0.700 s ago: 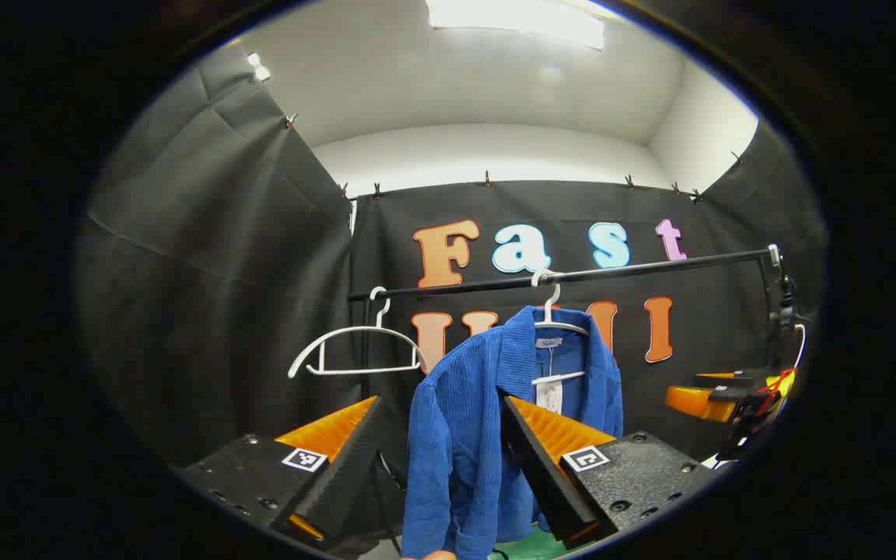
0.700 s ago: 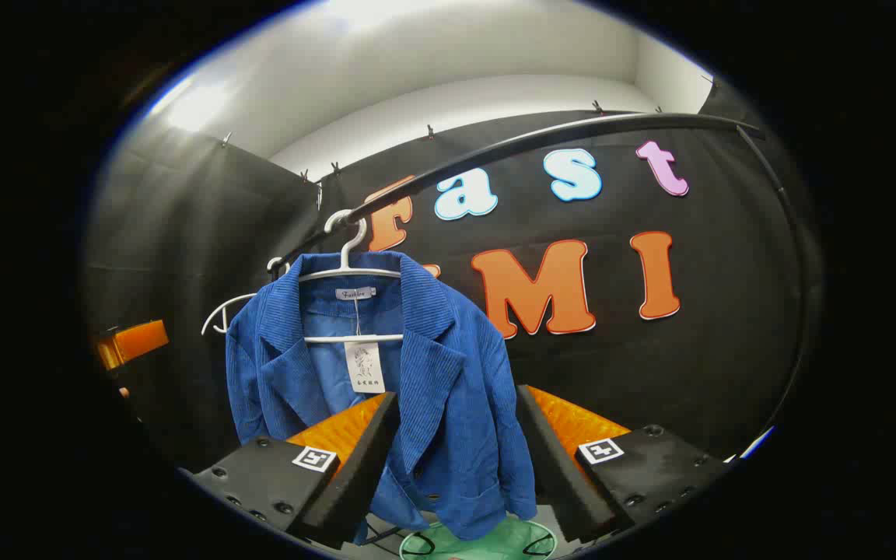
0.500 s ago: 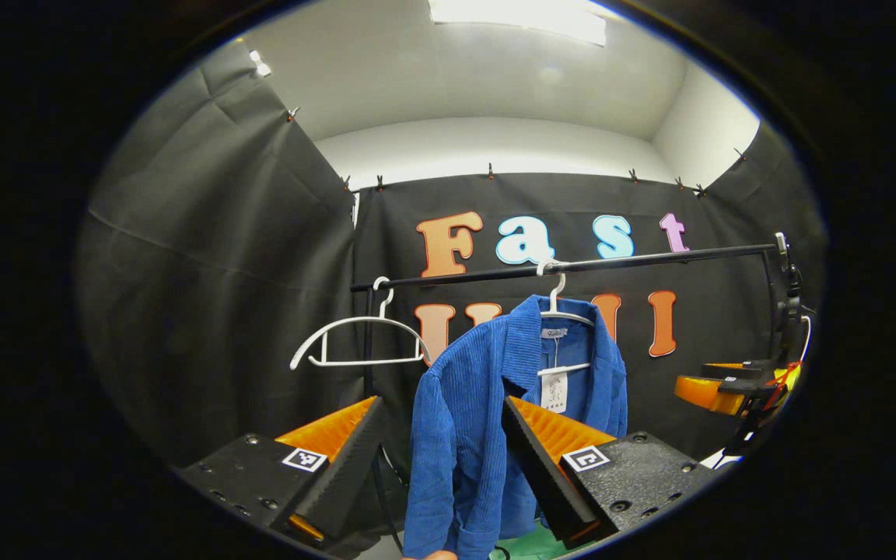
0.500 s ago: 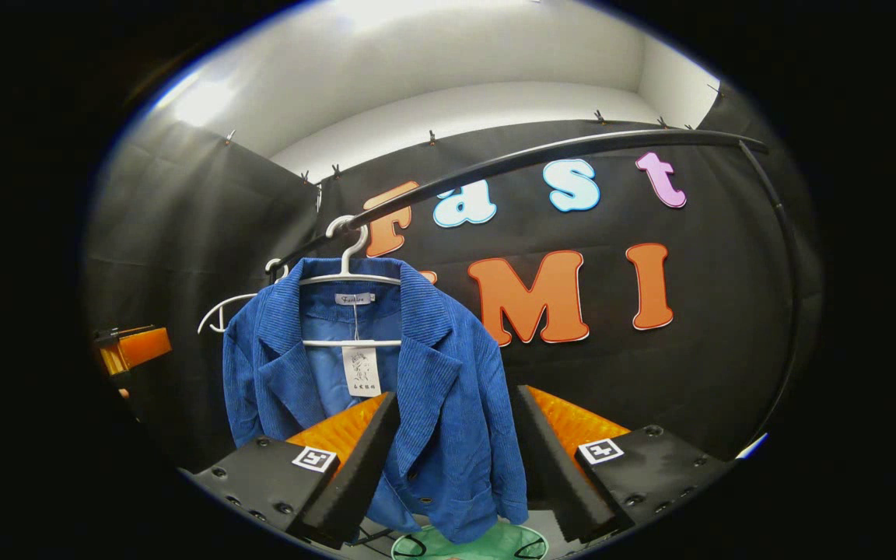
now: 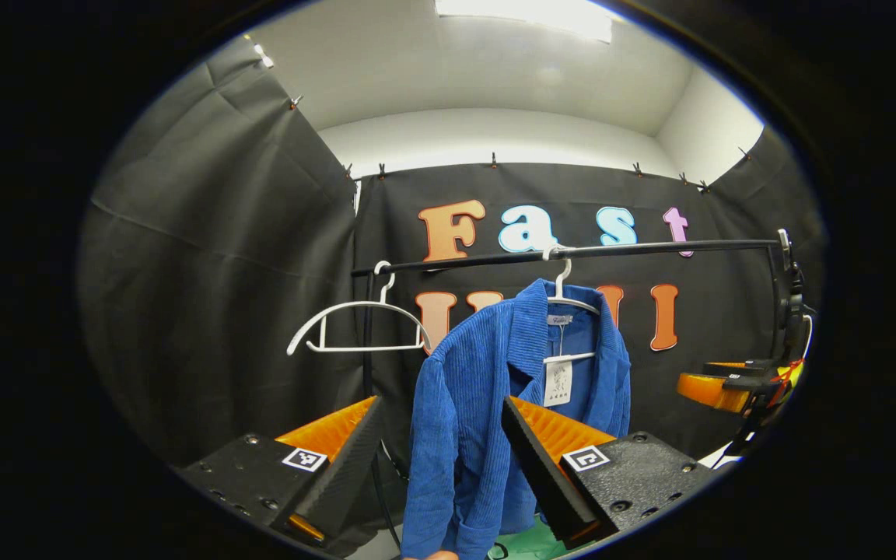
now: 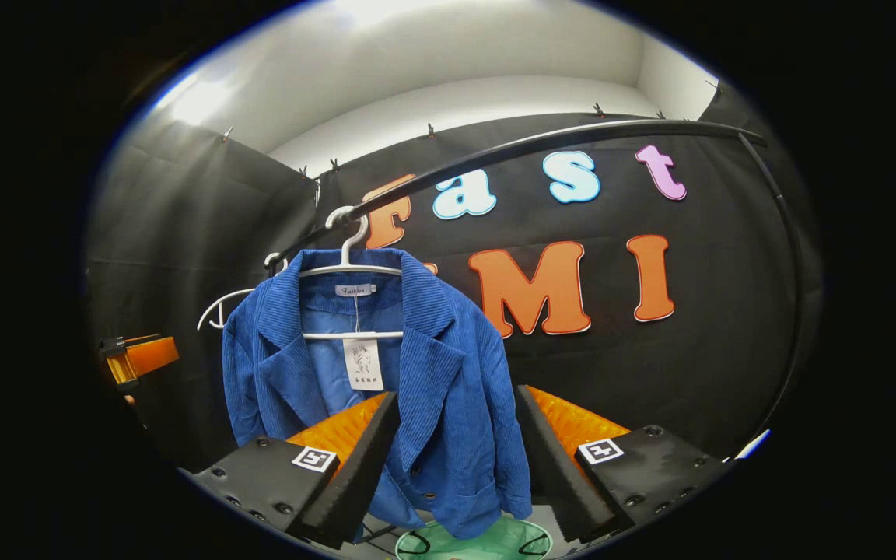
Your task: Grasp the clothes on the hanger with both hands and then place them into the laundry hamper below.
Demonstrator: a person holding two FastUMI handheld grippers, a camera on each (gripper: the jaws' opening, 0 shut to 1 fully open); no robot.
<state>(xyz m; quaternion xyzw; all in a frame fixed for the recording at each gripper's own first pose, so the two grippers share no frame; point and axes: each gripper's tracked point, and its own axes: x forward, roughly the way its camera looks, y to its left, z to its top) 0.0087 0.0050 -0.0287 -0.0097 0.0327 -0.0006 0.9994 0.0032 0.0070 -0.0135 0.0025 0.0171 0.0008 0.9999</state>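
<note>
A blue corduroy jacket [image 6: 386, 373] hangs on a white hanger [image 6: 348, 268] hooked over a black clothes rail [image 6: 541, 144] that crosses the booth in front of the black cloth wall. A paper tag [image 6: 362, 363] dangles inside the open collar. In the left gripper view the same jacket [image 5: 487, 420] is seen more from its side, one sleeve falling straight down, and an empty white hanger [image 5: 355, 327] sits on the rail [image 5: 650, 249] just beside it. The left gripper [image 5: 440, 459] is spread wide, its two fingers standing either side of the jacket's sleeve and front without touching the cloth. The right gripper [image 6: 456, 459] is likewise wide apart, framing the jacket's lower front, clear of the fabric. Below the hem, a green laundry hamper [image 6: 475, 540] with black handles shows its round mouth; a slice of it [image 5: 522, 544] also peeks out under the jacket in the left gripper view. Far to the right there, the other gripper's orange fingers [image 5: 708, 389] appear near the rail's upright.
</note>
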